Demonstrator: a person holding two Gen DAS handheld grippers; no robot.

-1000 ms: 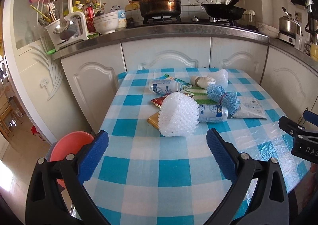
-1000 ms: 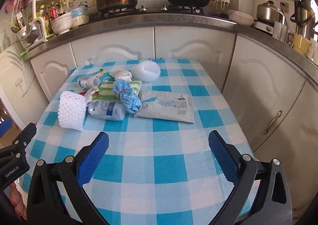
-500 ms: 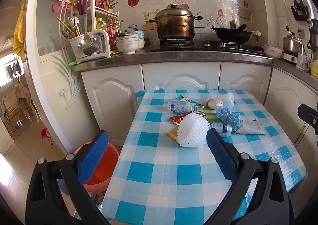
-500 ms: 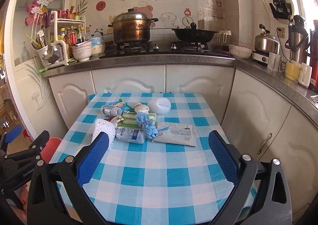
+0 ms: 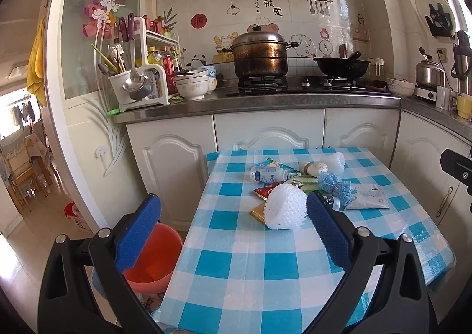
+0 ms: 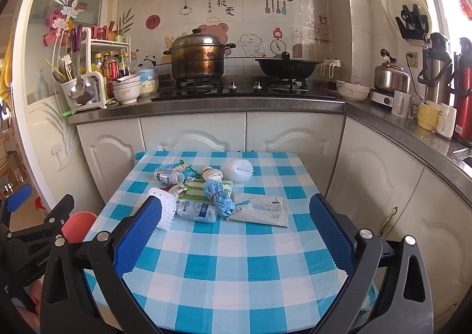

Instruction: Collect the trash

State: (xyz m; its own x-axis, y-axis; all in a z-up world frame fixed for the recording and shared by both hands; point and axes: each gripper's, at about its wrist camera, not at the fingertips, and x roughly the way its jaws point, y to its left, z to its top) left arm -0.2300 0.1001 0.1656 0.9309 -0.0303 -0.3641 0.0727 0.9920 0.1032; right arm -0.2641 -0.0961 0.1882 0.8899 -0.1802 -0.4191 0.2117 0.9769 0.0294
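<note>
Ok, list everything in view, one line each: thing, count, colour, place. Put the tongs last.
table: 1, blue-and-white checked cloth, in front of the cabinets
foam fruit nets: 2, white, one at the pile's near left, one at the far side
small bottles: 2, white with blue labels, lying in the pile
tied blue cloth: 1, blue, middle of the pile
flat pouch: 1, white, right of the pile
bucket: 1, orange-red, on the floor left of the table
lidded pot: 1, browned metal, on the stove
wok: 1, black, on the stove
kettle: 1, silver, right counter
left tongs: 1, black with blue pads, open, empty
right tongs: 1, black with blue pads, open, empty
</note>
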